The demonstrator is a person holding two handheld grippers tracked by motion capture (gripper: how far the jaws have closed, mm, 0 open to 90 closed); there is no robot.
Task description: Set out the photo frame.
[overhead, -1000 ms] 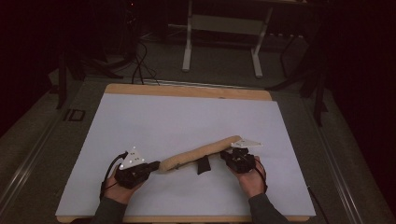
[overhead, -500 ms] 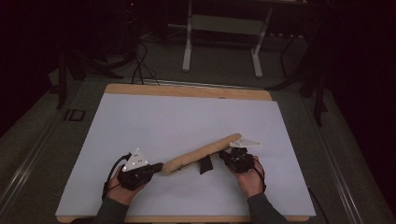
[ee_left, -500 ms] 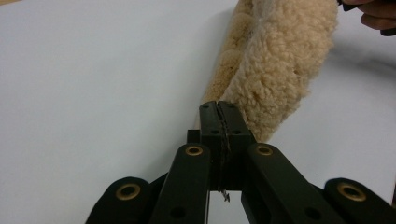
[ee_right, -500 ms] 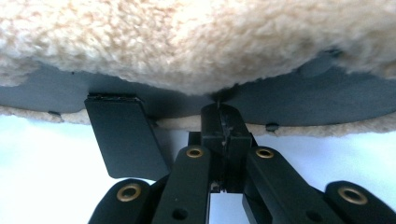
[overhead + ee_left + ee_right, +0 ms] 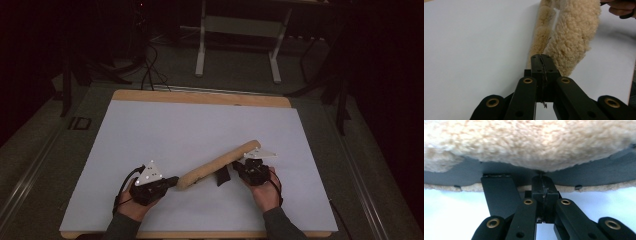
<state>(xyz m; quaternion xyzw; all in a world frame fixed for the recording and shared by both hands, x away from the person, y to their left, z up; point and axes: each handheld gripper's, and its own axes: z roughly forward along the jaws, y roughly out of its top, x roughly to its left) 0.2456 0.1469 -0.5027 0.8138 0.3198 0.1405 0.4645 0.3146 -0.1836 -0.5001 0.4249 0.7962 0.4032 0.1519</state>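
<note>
High view: a tan fleece strap cover (image 5: 220, 163) lies diagonally on the white tabletop (image 5: 165, 130) between 2 tools, left tool (image 5: 170, 182) and right tool (image 5: 239, 167).

Left gripper view: the left tool's jaws pinch the cover's edge (image 5: 566, 45).

Right gripper view: the right tool's jaws pinch the fleece's edge (image 5: 529, 142); a black tab (image 5: 499, 192) sits beside them.

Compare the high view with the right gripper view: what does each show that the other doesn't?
High view alone: the white mat on the wooden-edged table, the grey metal stand on the floor, both hands, and the left gripper at one end of the long tan fleecy strap cover.

Right gripper view alone: the dark lining and a black tab under the fleece.

Both: the fleece and the right gripper, jaws shut on its edge.
</note>
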